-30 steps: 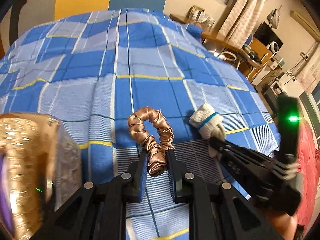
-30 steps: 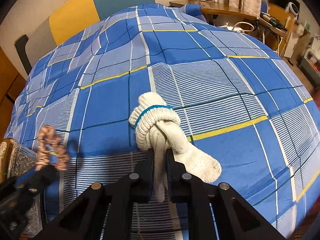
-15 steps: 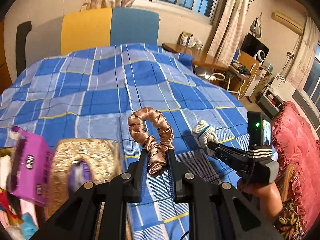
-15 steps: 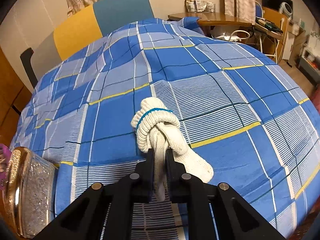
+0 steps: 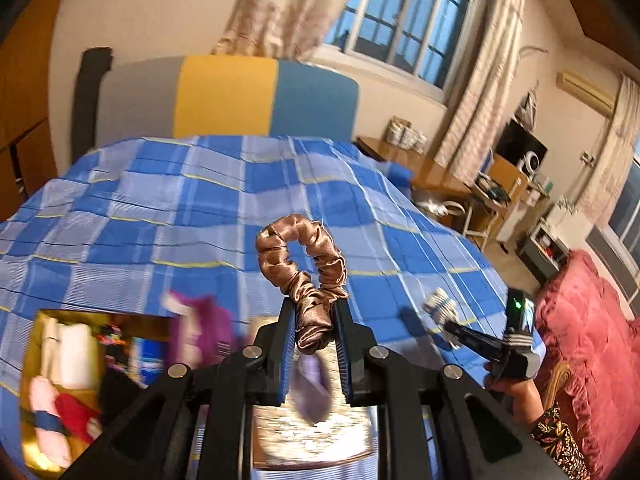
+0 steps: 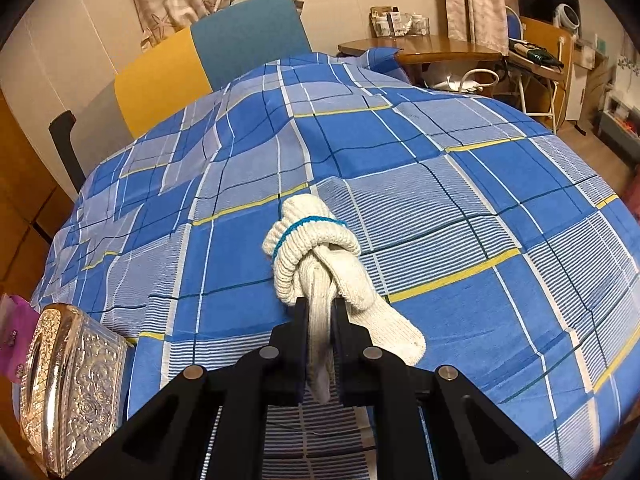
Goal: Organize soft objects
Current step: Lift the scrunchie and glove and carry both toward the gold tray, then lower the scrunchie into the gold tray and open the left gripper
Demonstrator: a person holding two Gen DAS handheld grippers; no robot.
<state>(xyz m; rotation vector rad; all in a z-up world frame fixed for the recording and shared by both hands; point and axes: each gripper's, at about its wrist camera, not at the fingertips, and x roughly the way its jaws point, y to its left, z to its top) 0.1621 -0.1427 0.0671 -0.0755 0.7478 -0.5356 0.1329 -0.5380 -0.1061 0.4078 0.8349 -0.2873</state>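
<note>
My left gripper (image 5: 314,312) is shut on a bronze satin scrunchie (image 5: 302,256) and holds it in the air above a silver embossed box (image 5: 316,428). My right gripper (image 6: 320,312) is shut on a white knotted knit glove (image 6: 320,256) with a blue band, low over the blue plaid bedspread (image 6: 420,200). The glove (image 5: 440,306) and the right gripper (image 5: 476,338) also show at the right of the left wrist view.
A gold-lined bin (image 5: 80,380) with several soft items sits at the lower left of the left wrist view, a purple item (image 5: 200,332) beside it. The silver box (image 6: 72,392) stands at the bed's left. A red sofa (image 5: 580,344), a desk (image 6: 420,46) and a headboard (image 5: 224,96) surround the bed.
My left gripper has risen and pulled back with the scrunchie, so the bin and the silver box now lie below it. My right gripper has lifted slightly with the glove.
</note>
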